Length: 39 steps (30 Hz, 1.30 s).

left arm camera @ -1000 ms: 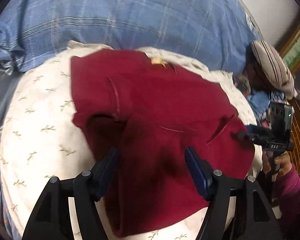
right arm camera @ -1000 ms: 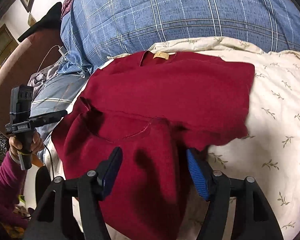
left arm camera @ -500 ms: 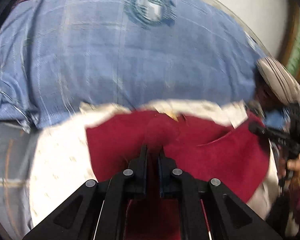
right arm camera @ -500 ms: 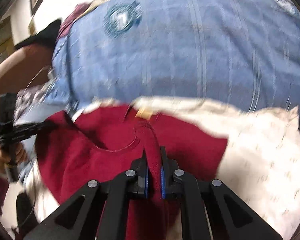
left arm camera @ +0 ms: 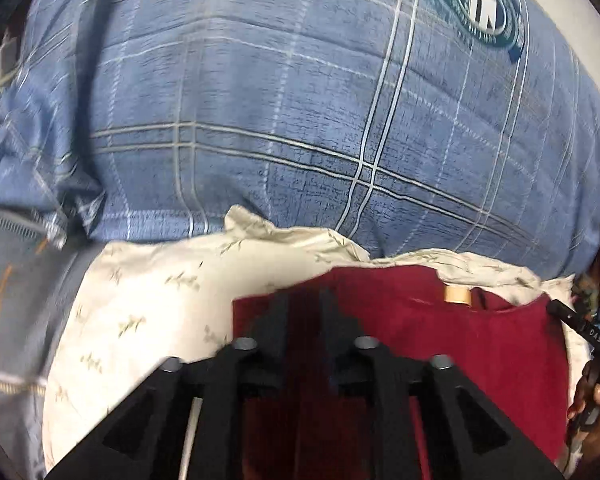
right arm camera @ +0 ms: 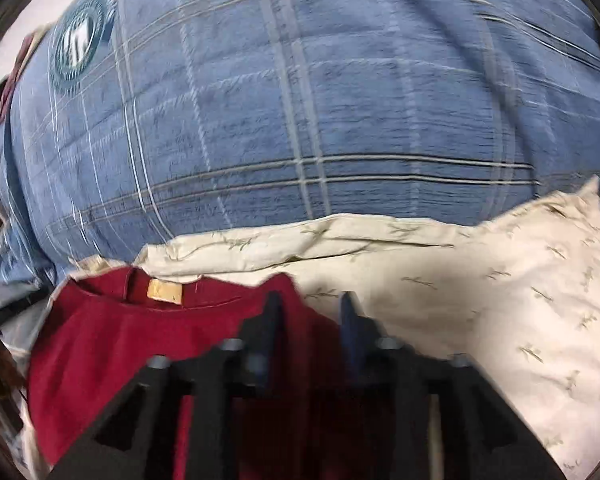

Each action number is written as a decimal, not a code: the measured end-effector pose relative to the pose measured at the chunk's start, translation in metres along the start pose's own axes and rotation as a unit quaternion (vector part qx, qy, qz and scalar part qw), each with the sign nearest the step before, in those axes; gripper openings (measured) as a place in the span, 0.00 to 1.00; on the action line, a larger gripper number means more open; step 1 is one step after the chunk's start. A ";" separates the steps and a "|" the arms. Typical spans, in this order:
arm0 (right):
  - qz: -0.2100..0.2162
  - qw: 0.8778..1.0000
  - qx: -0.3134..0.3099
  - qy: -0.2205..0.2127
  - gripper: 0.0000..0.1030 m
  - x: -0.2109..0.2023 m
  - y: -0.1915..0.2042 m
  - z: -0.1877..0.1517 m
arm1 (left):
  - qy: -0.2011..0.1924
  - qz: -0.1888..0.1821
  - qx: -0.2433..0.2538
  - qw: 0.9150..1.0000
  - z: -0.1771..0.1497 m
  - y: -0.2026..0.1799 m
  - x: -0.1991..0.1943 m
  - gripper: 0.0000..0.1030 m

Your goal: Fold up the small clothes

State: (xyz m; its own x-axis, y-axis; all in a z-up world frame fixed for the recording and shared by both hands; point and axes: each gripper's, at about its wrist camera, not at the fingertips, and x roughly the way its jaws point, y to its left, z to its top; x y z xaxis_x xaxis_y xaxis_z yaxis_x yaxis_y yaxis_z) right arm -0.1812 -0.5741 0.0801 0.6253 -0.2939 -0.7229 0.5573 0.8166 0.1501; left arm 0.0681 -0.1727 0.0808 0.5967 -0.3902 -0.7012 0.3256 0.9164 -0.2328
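Note:
A dark red garment (left arm camera: pixel 480 344) with a tan neck label (left arm camera: pixel 457 294) lies on a cream leaf-print pillow (left arm camera: pixel 148 300). My left gripper (left arm camera: pixel 303 300) is over the garment's far left corner, its jaws a little apart with red cloth between them. In the right wrist view the garment (right arm camera: pixel 112 344) and its label (right arm camera: pixel 165 291) show at lower left. My right gripper (right arm camera: pixel 308 304) sits at the garment's far right corner, jaws parted, over cloth and the pillow (right arm camera: pixel 500 292). The right gripper's handle (left arm camera: pixel 592 336) shows at the left view's right edge.
A blue plaid duvet (left arm camera: pixel 300 120) with a round green emblem (left arm camera: pixel 480 4) rises just behind the pillow and fills the upper half of both views (right arm camera: pixel 320 100). A dark wooden edge shows at the far left of the right wrist view.
Both grippers closed on the garment's near hem, carried it forward towards the collar, and their jaws have now parted again. The garment now looks folded over, shorter front to back.

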 end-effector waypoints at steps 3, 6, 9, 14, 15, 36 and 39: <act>0.038 0.999 -0.015 0.024 0.41 -0.038 0.002 -0.009 | 0.001 0.001 0.024 1.000 -0.010 -0.003 -0.018 0.43; 0.080 0.991 -0.080 0.065 0.41 -0.058 0.025 -0.040 | -0.002 -0.006 0.060 0.998 -0.033 -0.015 -0.040 0.51; 0.043 0.980 -0.160 0.109 0.35 -0.043 0.045 -0.079 | 0.013 -0.019 0.069 0.997 -0.063 -0.028 -0.046 0.55; -0.037 0.982 -0.158 0.095 0.32 -0.022 0.043 -0.086 | 0.050 0.052 0.119 0.990 -0.108 -0.045 -0.026 0.59; -0.048 0.982 -0.159 0.091 0.37 -0.028 0.049 -0.085 | 0.056 0.061 0.126 0.989 -0.114 -0.044 -0.023 0.59; 0.079 0.985 -0.131 0.080 0.70 -0.071 0.129 -0.092 | -0.061 0.085 0.091 0.990 -0.127 -0.044 -0.093 0.59; 0.096 0.985 -0.130 0.065 0.70 -0.050 0.156 -0.083 | -0.061 0.087 0.083 0.991 -0.132 -0.030 -0.085 0.59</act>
State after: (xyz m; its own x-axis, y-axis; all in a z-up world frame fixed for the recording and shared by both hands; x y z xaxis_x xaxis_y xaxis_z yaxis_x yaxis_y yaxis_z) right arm -0.1703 -0.3908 0.0836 0.6212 -0.0687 -0.7806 0.2665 0.9553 0.1280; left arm -0.0896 -0.1547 0.0583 0.7346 -0.2454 -0.6326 0.3214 0.9469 0.0058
